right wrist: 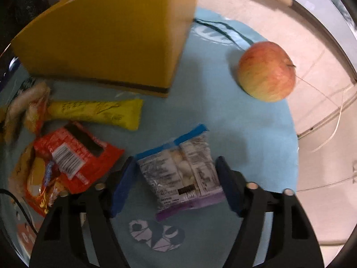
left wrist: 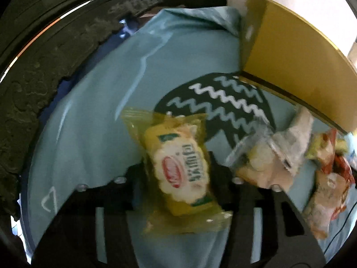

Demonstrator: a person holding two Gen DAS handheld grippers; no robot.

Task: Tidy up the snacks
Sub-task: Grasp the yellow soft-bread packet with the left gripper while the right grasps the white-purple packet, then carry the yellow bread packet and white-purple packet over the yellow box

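On the left, the left hand-held gripper (left wrist: 178,174) has its jaws drawn in narrow around a yellow biscuit packet (left wrist: 178,167), and the dark fingers sit hard against both long sides of it, so I take that one as gripped. The packet lies on the pale blue tabletop (left wrist: 93,116), near a dark patch with white zigzags (left wrist: 221,102). Just beyond that stands the yellow cardboard box (left wrist: 290,62), with a loose heap of other wrappers (left wrist: 325,178) at its foot.

Further right, the right hand-held gripper (right wrist: 176,178) straddles a clear packet with a blue top edge (right wrist: 180,169). Its blue-padded fingers (right wrist: 125,185) stand either side with cloth showing in the gaps, so it is not yet pinching. To the left of this packet lie an orange wrapper (right wrist: 75,154) and a yellow stick pack (right wrist: 98,114); an apple (right wrist: 266,71) rests well off to the right.

This looks like the picking-up step, both hands at once. Next, I'd say, the right jaws need to close fully on the packet's sides, then both packets lift clear and travel to the box, presumably their destination.
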